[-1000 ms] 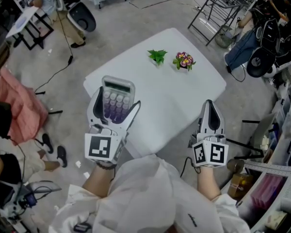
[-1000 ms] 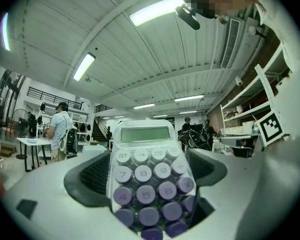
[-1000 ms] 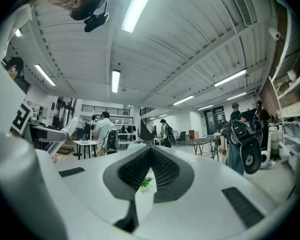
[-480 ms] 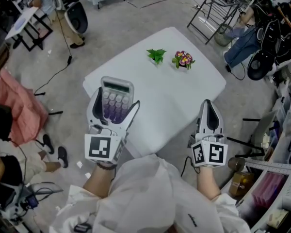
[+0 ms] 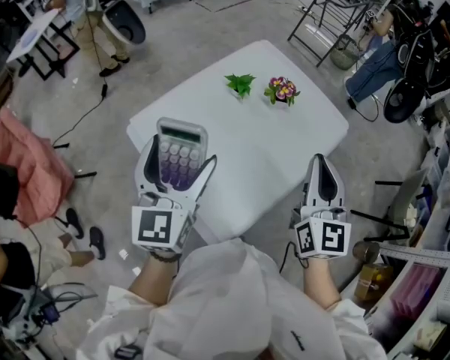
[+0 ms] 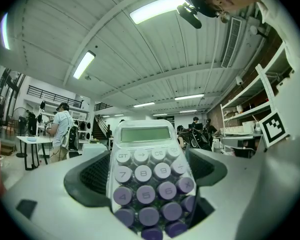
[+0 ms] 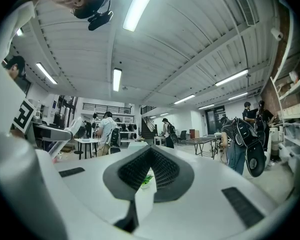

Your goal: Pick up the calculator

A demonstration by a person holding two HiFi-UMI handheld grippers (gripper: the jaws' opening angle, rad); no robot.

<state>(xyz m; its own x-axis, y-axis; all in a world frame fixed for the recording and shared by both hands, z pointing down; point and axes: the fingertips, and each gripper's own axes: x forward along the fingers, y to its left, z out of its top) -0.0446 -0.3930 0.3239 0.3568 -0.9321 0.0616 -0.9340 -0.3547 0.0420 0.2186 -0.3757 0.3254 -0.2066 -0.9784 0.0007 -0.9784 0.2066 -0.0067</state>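
Standing on grey floor: white table.

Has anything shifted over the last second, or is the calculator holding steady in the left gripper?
Nothing visibly changed. The left gripper stays shut on the calculator, and the right gripper stays shut and empty. The green plant and the flowering plant sit where they were on the white table.

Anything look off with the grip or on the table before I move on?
Nothing stands out. The calculator sits centred between the jaws of the left gripper, keys up. The green plant and the flowers stand upright on the table. The right gripper is shut, empty.
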